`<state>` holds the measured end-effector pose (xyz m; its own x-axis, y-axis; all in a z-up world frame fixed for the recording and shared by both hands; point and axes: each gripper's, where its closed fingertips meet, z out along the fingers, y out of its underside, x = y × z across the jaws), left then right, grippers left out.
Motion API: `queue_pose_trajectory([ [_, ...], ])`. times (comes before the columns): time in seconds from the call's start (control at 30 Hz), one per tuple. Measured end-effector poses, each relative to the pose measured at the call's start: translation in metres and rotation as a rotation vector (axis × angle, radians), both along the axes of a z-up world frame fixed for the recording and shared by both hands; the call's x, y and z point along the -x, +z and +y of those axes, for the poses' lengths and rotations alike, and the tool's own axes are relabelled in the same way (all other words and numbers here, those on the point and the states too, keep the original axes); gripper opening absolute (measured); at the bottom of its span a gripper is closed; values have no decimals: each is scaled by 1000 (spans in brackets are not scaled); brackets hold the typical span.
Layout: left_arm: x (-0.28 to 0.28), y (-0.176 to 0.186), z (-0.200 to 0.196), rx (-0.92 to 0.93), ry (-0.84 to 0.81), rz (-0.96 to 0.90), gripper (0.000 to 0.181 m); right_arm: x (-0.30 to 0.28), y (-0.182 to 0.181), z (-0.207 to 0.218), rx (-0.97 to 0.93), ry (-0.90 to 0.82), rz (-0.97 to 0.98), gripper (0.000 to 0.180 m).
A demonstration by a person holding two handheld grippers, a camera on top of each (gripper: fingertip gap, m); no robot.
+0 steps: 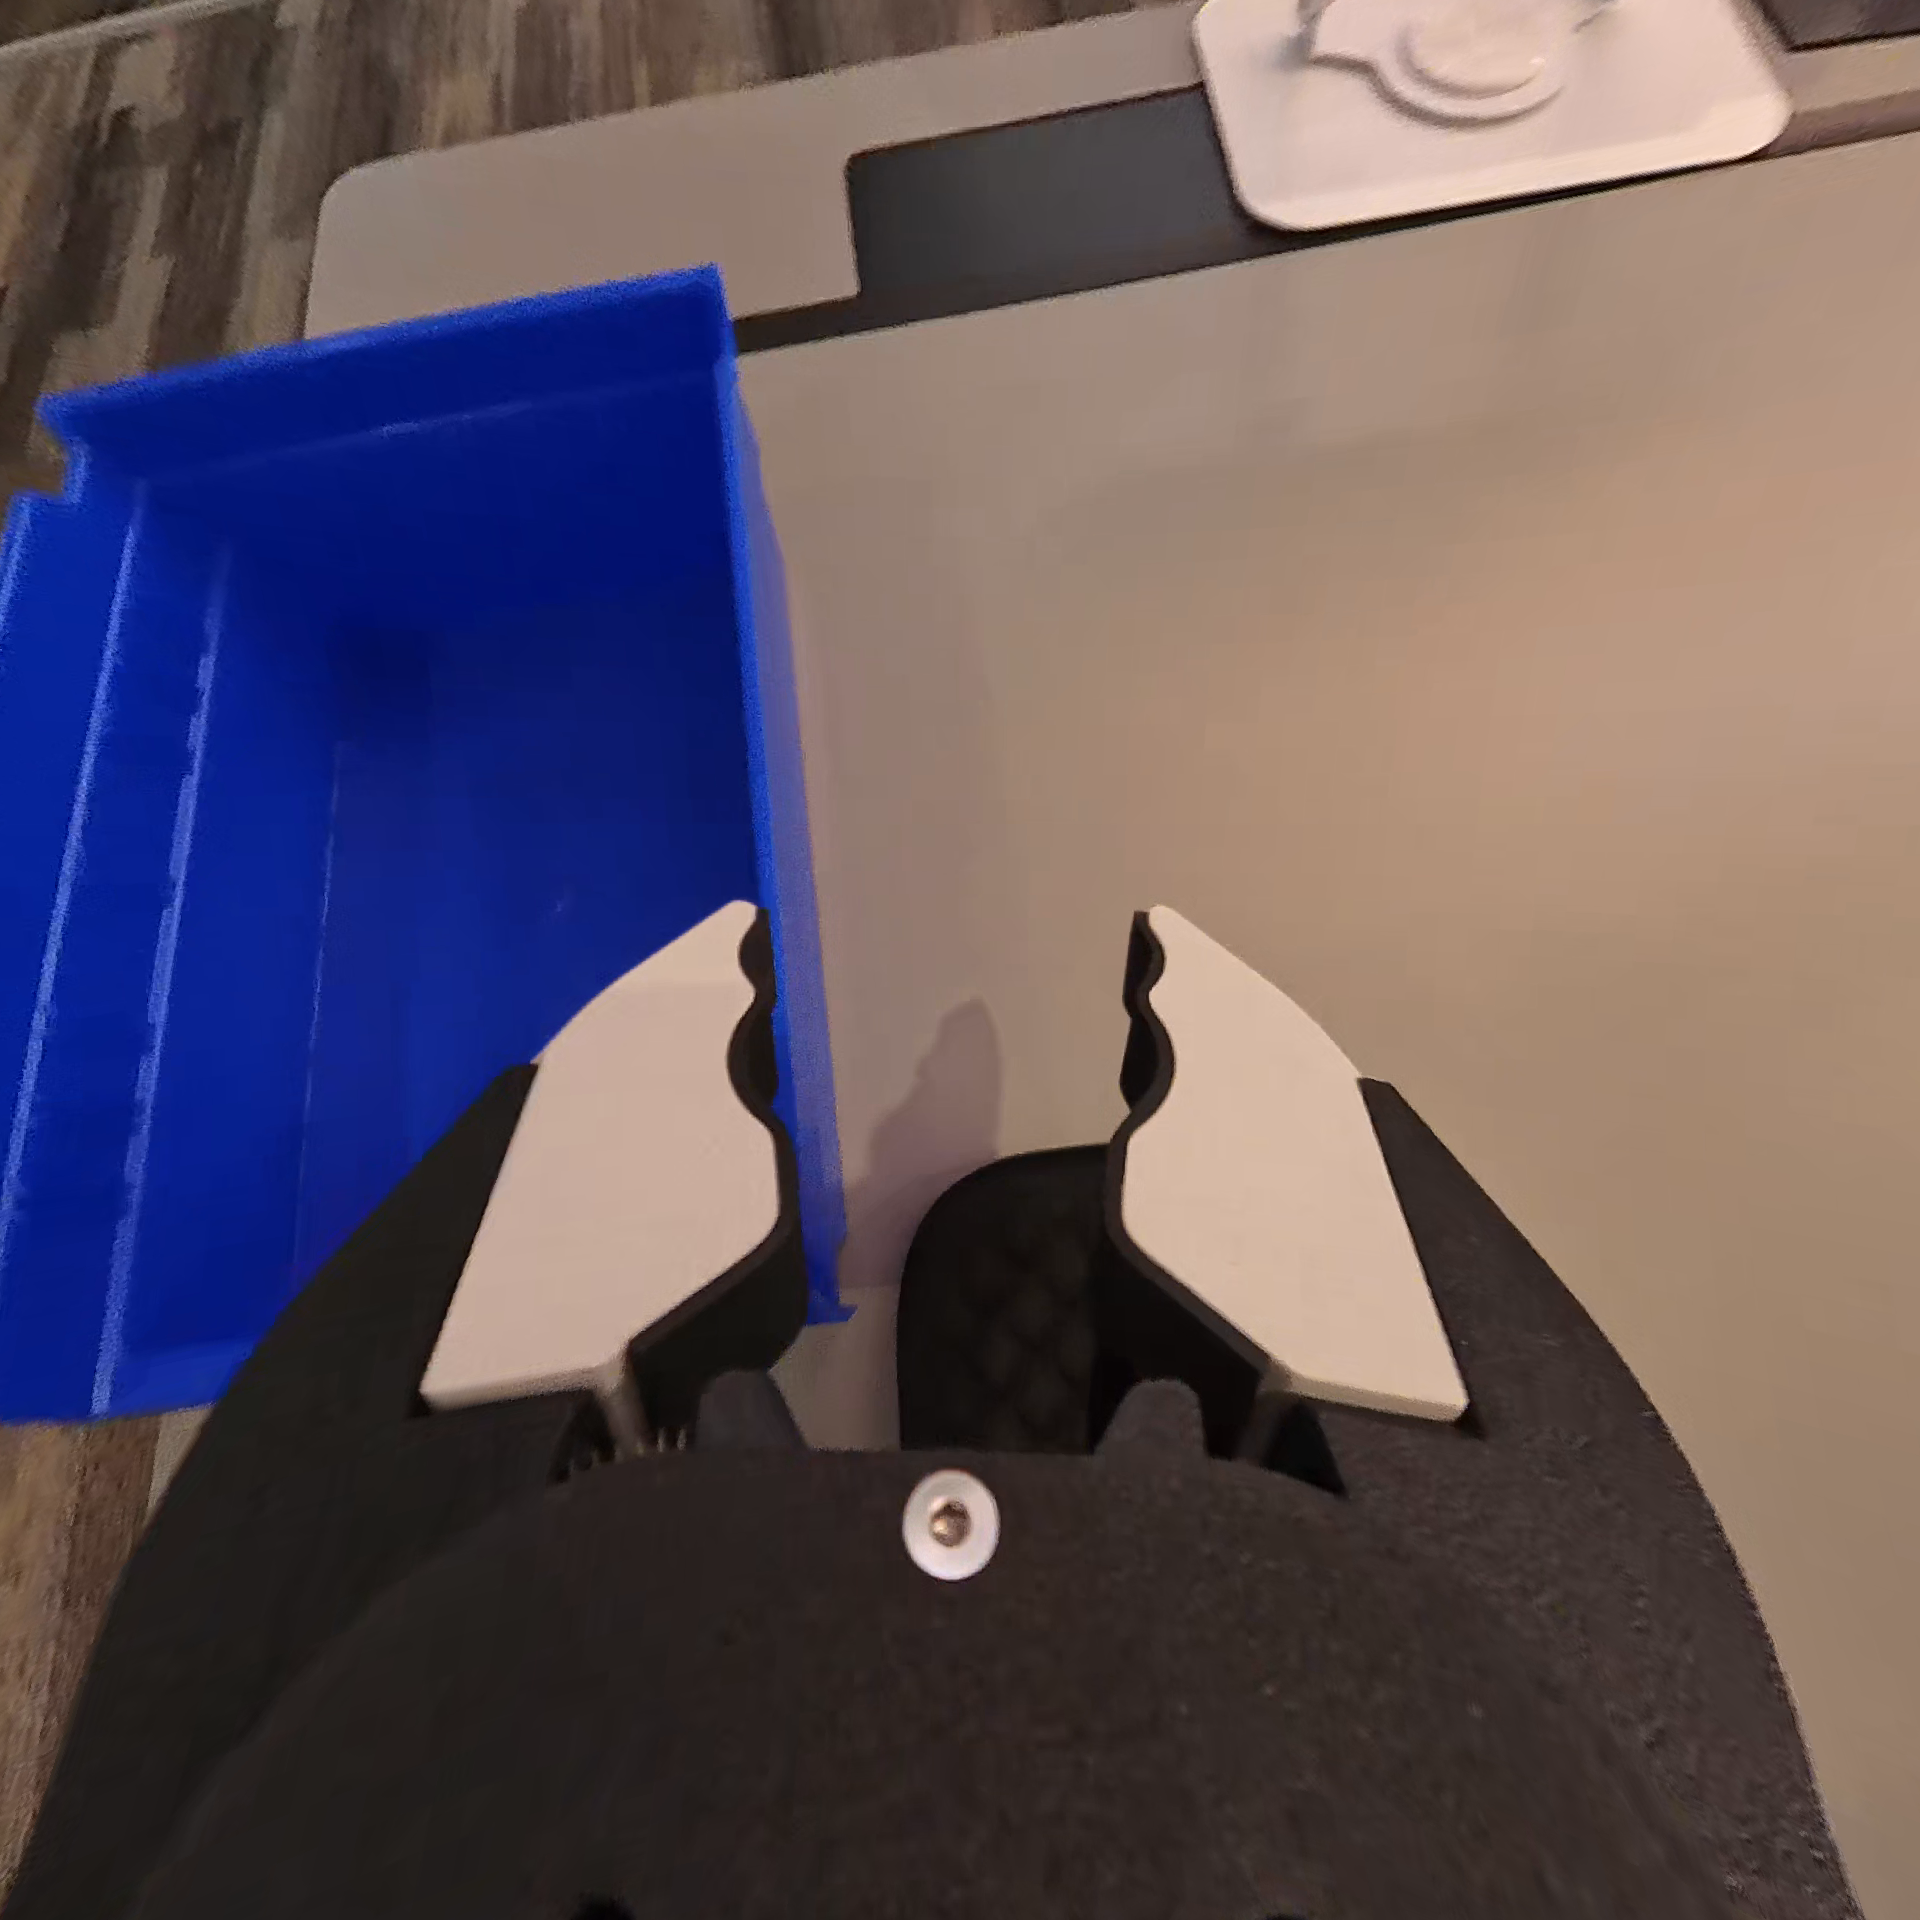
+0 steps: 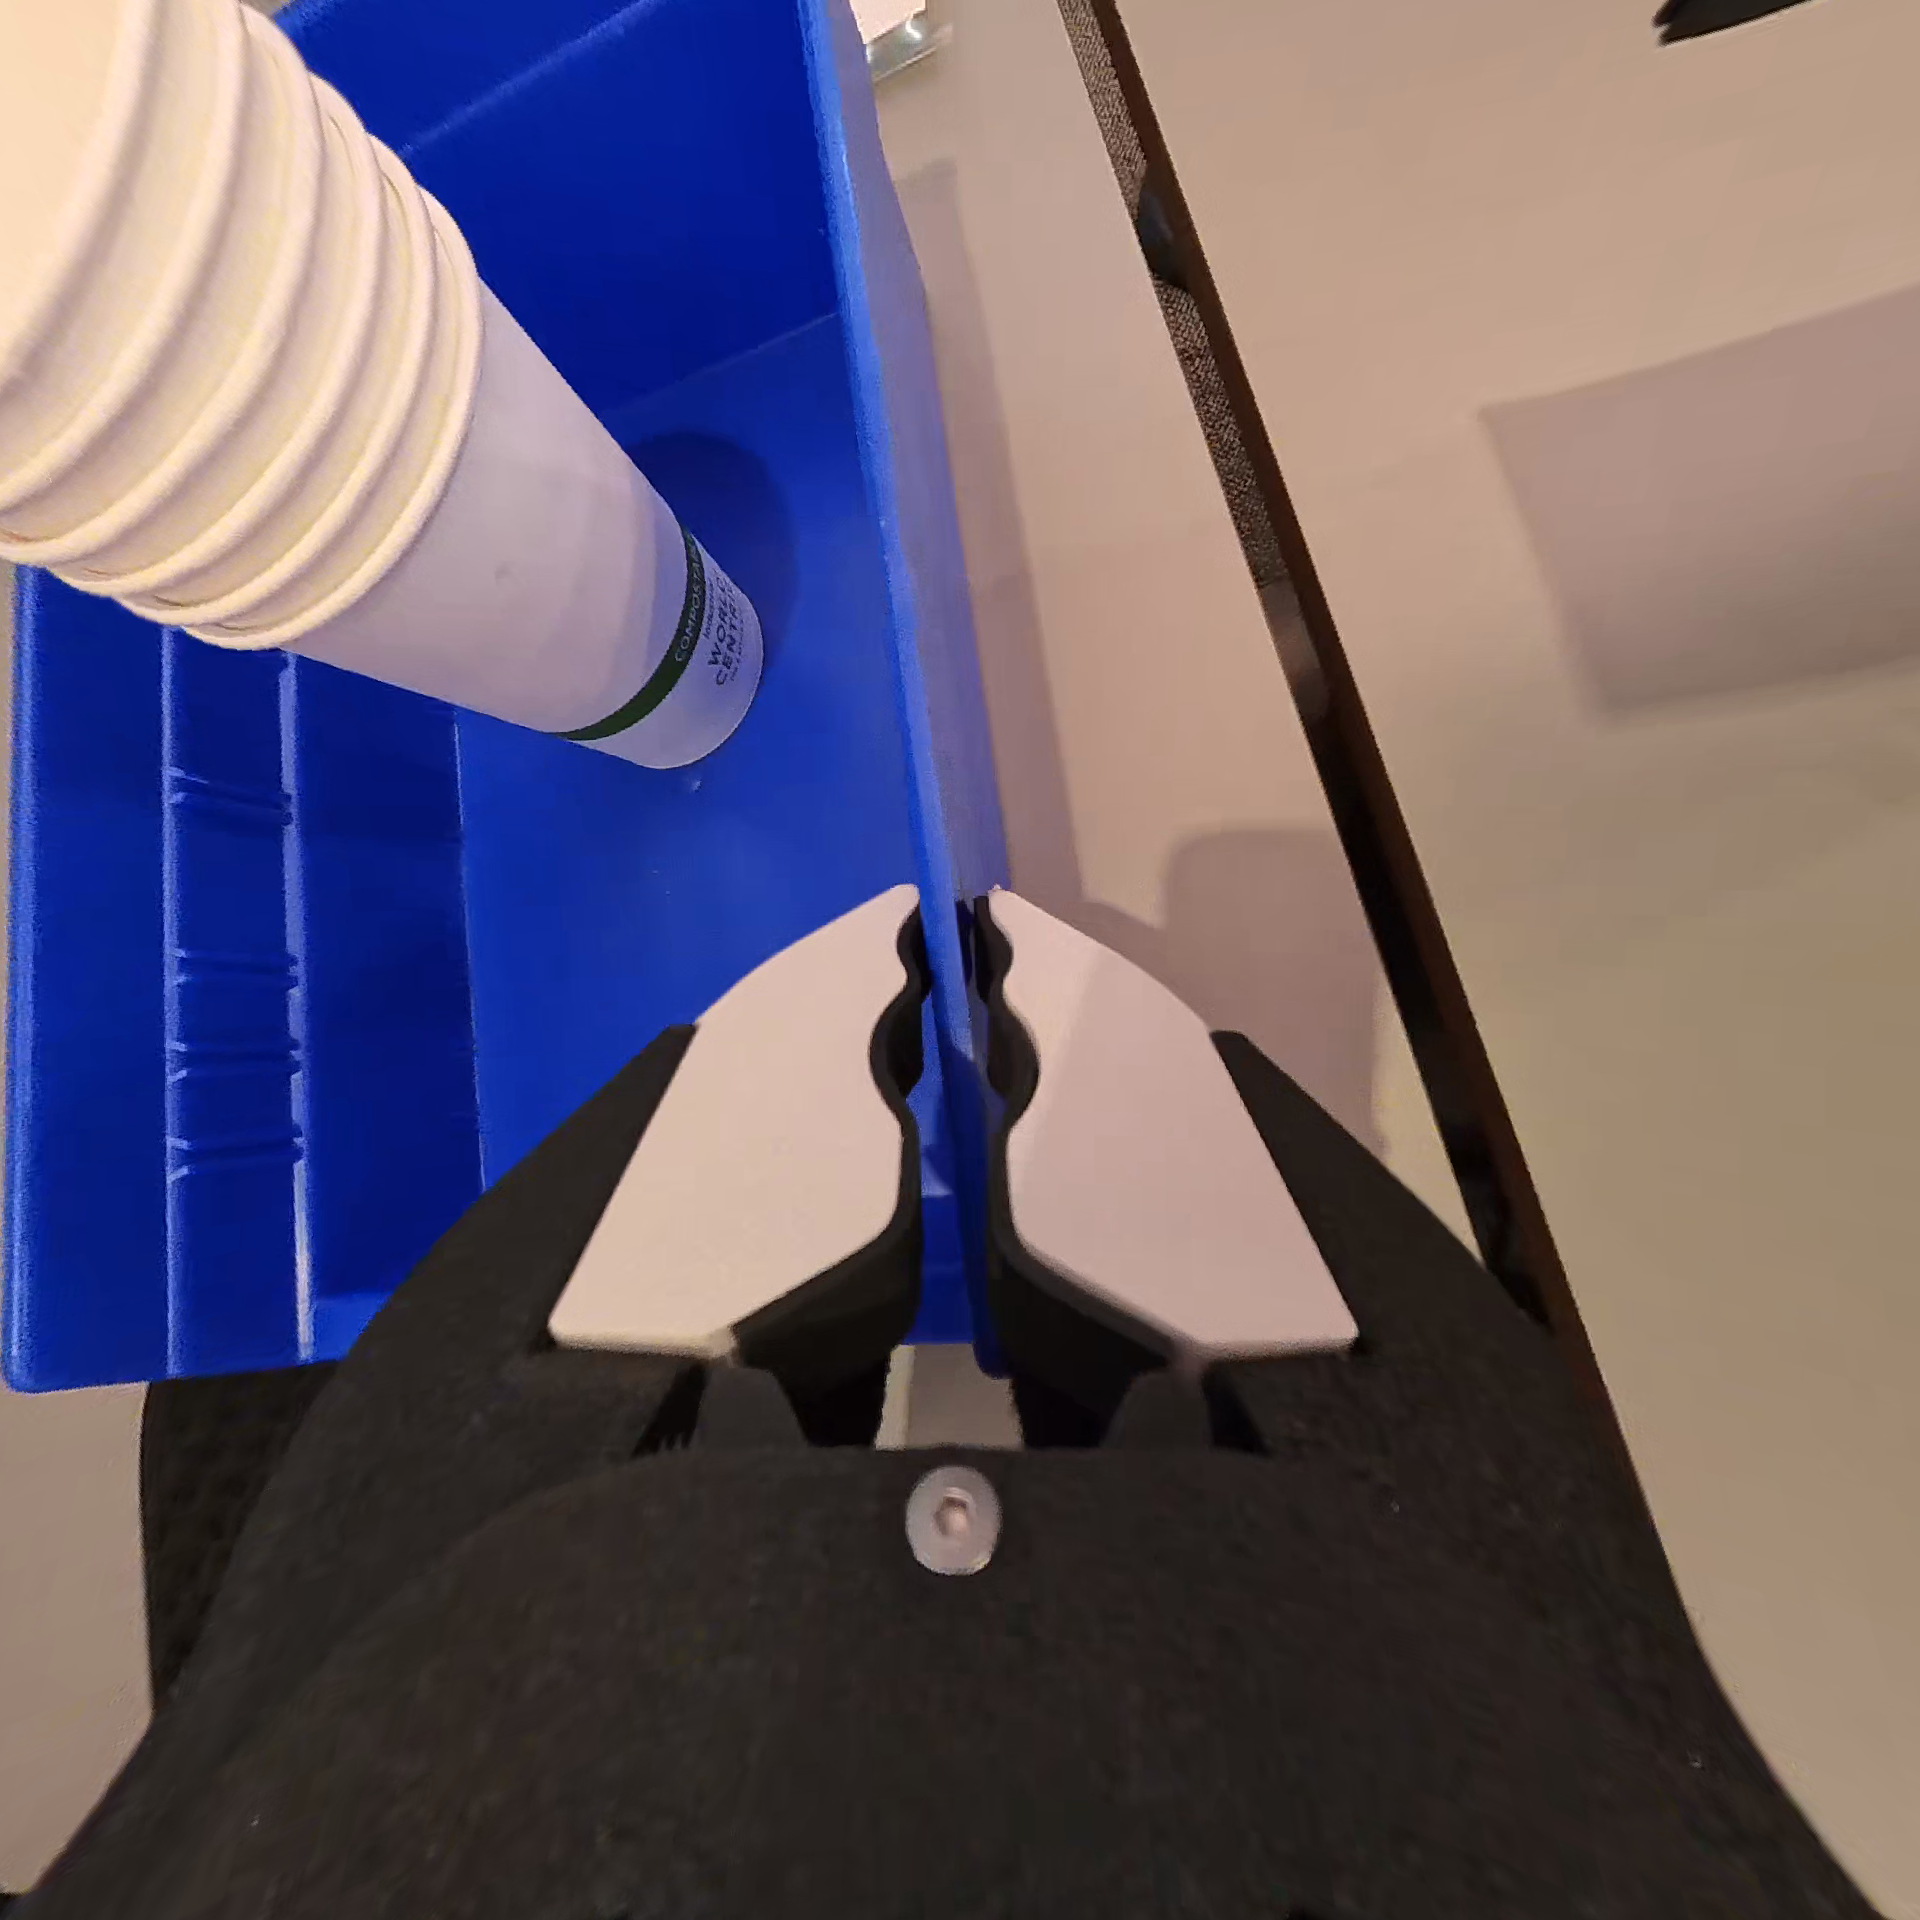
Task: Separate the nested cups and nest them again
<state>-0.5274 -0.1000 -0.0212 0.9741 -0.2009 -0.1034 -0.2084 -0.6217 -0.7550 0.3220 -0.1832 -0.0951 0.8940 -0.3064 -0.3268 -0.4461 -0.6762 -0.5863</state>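
- Right hand-held gripper (image 2: 951, 914) pinches the blue bin's (image 2: 312, 1039) side wall; left hand-held gripper (image 1: 951, 925) gapes wide, holding nothing, above the worktop (image 1: 1351, 727).
- Nested paper cups (image 2: 343, 416) stand inside the bin, the only contents seen.
- Likely light, crushable: grip gently below the rolled rims.
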Motion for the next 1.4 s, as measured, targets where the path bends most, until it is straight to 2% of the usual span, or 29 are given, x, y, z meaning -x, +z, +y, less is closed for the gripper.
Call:
queue_pose_trajectory([
  [0.13, 14, -14, -6, 24, 71, -32, 62, 3, -10, 1, 38, 31, -5, 9],
  [0.3, 42, -40, -6, 76, 168, 32, 59, 10, -9, 0, 67, 74, -29, 7],
  [0.37, 48, -50, -3, 101, 187, -3, 53, 11, -9, 1, 68, 83, -30, 7],
  [0.4, 50, -55, -1, 115, 191, -17, 44, 12, -9, 2, 66, 82, -25, 8],
  [0.5, 50, -71, 5, 154, 172, -33, 6, 12, -9, 2, 64, 75, -16, 8],
  [0.73, 38, -73, 27, 149, 165, 45, 4, 12, -9, 3, 68, 67, -12, 8],
  [0.97, -24, -73, 37, 127, 104, 154, 5, 12, -9, 4, 64, 71, -13, 8],
  [1.27, -140, -75, 8, 116, -85, 228, 6, 22, -8, 5, 127, 90, -10, 8],
  [1.4, -184, -75, -9, 89, -160, 272, 7, 20, 14, 24, 78, 57, -14, 23],
])
